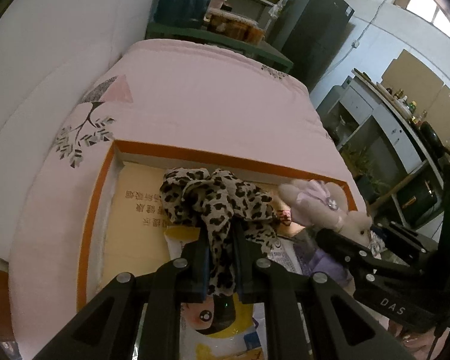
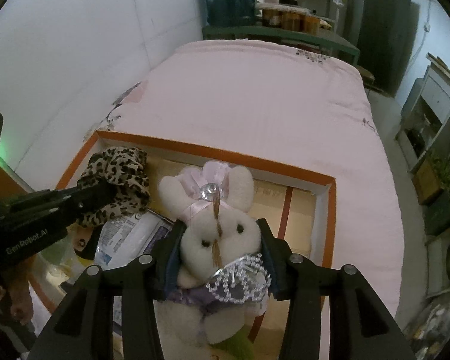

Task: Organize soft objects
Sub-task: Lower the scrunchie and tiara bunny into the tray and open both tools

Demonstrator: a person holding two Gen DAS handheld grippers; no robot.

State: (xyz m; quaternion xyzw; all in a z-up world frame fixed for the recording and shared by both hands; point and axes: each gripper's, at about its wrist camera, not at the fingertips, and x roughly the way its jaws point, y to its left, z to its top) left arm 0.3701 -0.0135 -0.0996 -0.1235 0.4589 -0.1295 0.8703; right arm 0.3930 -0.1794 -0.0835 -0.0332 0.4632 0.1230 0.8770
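Both wrist views look steeply down, close, sharing the orange box (image 1: pixel 97 186).

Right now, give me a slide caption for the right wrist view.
Right gripper clamps a plush bunny above the orange-rimmed box on the pink bed.

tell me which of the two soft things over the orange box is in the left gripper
The leopard-print scarf, bunched between the left gripper. The other soft thing, the white plush bunny with the purple beaded dress, sits in the right gripper.
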